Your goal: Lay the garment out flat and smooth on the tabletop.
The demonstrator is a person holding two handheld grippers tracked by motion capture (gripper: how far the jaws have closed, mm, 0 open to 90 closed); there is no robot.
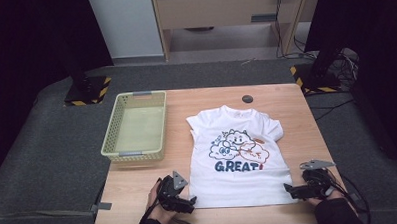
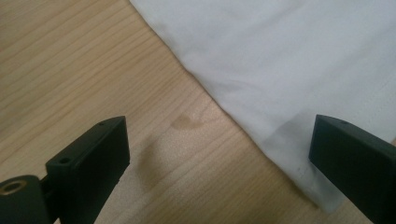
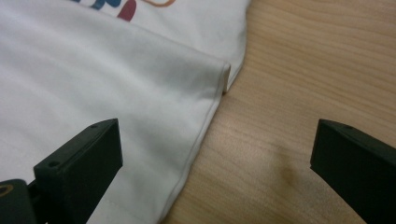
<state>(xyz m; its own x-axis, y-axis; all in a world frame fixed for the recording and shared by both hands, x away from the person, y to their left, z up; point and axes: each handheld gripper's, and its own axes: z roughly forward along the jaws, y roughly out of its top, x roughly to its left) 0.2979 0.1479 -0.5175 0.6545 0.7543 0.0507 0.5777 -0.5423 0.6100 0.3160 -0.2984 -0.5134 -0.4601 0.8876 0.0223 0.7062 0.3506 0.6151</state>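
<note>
Beside the T-shirt (image 1: 236, 150), a basket (image 1: 135, 125) stands well apart.

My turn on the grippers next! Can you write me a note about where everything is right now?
Left gripper: open, at the near left corner of the white T-shirt, holding nothing.
Right gripper: open, at the near right corner of the hem, holding nothing.
The T-shirt lies flat, print side up, on the wooden table; the yellow basket stands to its left with nothing in it.
Done: shirt spread out, grippers lined up at the hem corners.
Left: probably grip both corners, fold the shirt, and perhaps put it in the basket.
</note>
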